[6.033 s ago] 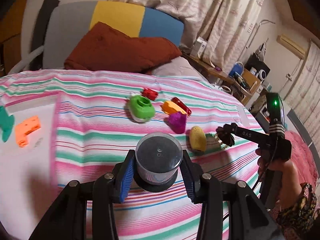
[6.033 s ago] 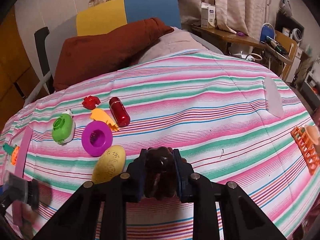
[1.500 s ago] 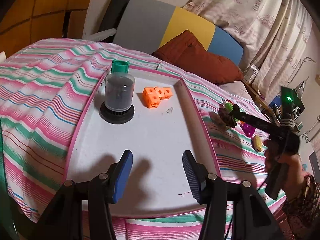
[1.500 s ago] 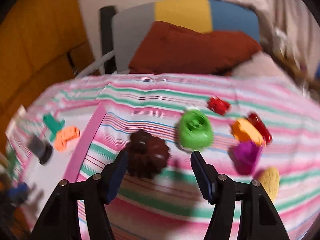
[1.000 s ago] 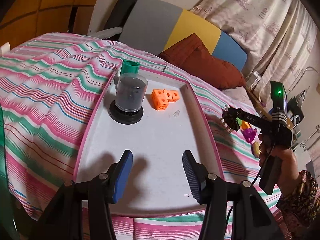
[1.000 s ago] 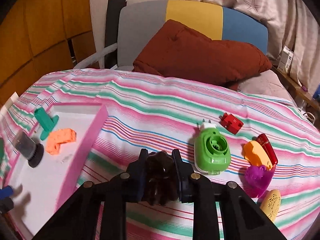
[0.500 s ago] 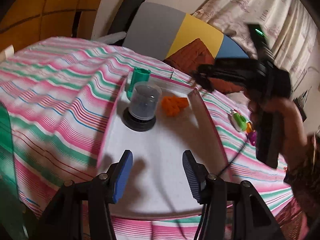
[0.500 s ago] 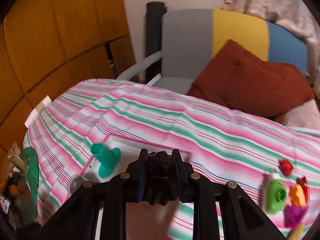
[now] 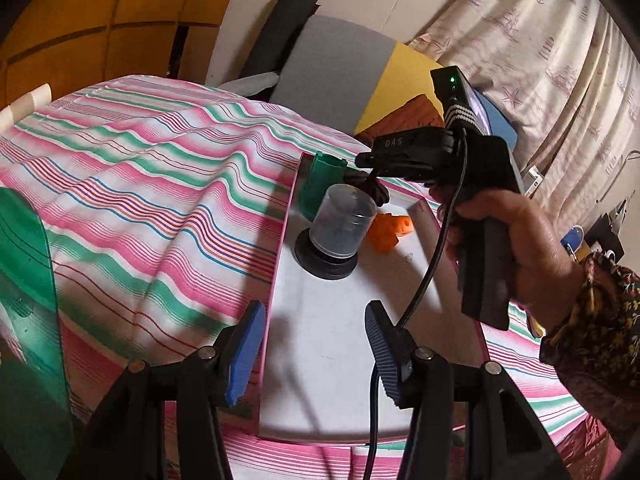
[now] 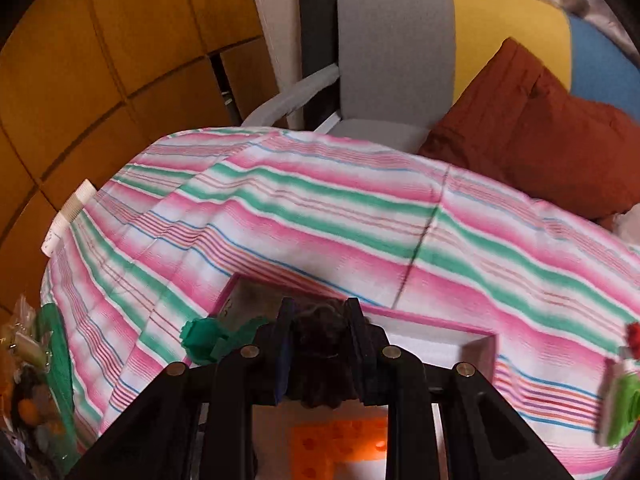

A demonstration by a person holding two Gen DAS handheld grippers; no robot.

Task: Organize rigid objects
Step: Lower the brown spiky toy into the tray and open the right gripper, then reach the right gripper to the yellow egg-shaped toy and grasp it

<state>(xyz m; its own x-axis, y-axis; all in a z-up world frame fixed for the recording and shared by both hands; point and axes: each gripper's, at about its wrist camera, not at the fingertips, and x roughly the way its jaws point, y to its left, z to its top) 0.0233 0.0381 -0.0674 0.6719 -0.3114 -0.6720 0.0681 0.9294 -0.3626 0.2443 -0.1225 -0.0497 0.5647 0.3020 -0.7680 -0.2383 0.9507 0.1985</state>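
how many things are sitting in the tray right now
3: a green piece at the far left corner, a clear-domed case in front of it, and an orange block to its right. The brown piece hangs above, gripped. The right hand-held gripper may hide more.

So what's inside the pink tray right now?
The pink tray holds a clear cup on a black base, a green piece behind it, and an orange block. The right gripper holds a brown toy over it, hiding part of the far end.
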